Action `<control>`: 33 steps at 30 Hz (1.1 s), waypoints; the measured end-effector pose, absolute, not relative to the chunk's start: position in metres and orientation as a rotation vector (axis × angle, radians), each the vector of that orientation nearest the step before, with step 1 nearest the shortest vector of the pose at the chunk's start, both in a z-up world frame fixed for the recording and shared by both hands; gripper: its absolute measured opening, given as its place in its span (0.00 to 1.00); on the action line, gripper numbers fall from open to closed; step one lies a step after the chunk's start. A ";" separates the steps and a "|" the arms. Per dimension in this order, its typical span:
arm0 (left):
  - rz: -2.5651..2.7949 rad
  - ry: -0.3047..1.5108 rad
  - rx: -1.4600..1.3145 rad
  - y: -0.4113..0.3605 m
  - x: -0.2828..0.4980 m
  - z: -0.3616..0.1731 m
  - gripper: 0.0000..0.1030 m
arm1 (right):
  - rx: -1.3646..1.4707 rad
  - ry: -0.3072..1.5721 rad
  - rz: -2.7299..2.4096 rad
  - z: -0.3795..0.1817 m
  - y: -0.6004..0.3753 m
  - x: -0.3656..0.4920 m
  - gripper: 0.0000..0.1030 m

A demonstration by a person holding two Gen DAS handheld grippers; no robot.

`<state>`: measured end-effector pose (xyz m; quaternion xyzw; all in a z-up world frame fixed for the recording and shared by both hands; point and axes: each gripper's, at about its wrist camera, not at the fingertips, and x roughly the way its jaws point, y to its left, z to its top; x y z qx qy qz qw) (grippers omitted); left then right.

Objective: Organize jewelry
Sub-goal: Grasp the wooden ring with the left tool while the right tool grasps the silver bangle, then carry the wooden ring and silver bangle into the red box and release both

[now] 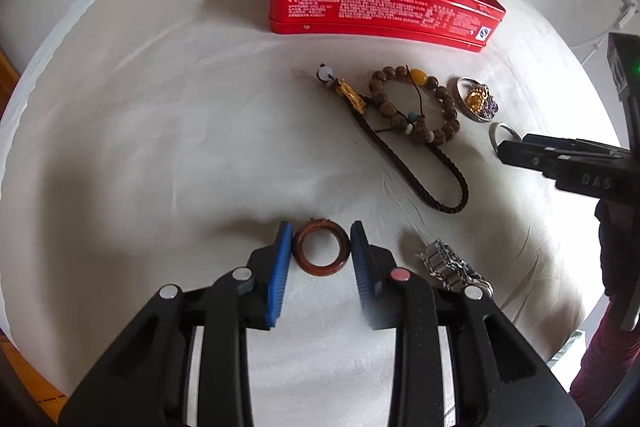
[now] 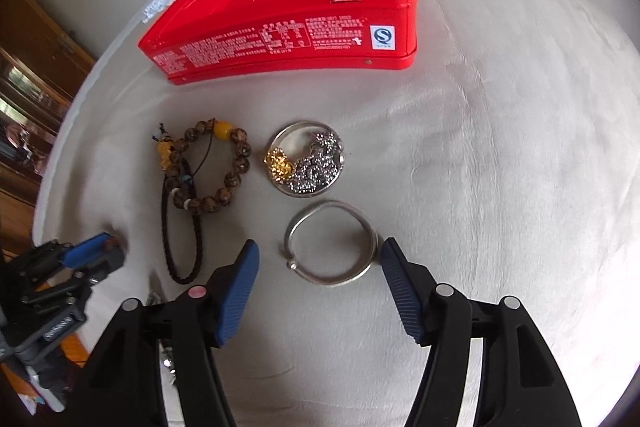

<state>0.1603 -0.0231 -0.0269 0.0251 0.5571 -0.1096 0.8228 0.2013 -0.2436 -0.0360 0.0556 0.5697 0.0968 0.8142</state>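
The left gripper [image 1: 321, 233] is down at the cloth with its blue pads narrowly parted around a brown ring [image 1: 321, 247]; the left pad seems to touch the ring's rim, the right one sits just beside it, so nothing is pinched yet. That ring looks hard, light and smooth, probably wood or stone. I'd say it will slide rather than bend, so the pads should close square across its outer rim.

The right gripper [image 2: 320, 253] stands wide open over a silver bangle [image 2: 332, 243], which lies flat between the fingertips, its right edge near the right pad. Thin, stiff metal on soft fabric: likely slippery and low, so a grip across the band, pressed a little into the cloth, seems safest.

Beyond them lie a beaded bracelet [image 2: 212, 167] tangled with a dark braided cord [image 2: 182, 239], and a second bangle holding gold and silver charms [image 2: 308, 163]. A metal link chain [image 1: 448, 263] rests just right of the left gripper. Farther back stands the open red tin [image 2: 288, 39], apparently empty, well apart from both rings.
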 end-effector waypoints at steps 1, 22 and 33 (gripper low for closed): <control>-0.234 1.185 0.050 -0.021 0.161 -0.026 0.28 | 0.095 1.212 0.200 -0.036 -0.241 0.201 0.62; -0.244 1.155 0.032 -0.018 0.164 -0.012 0.28 | 0.078 1.142 0.204 -0.008 -0.241 0.179 0.48; -0.227 1.162 0.034 -0.024 0.180 -0.017 0.28 | 0.091 1.150 0.239 -0.011 -0.234 0.178 0.48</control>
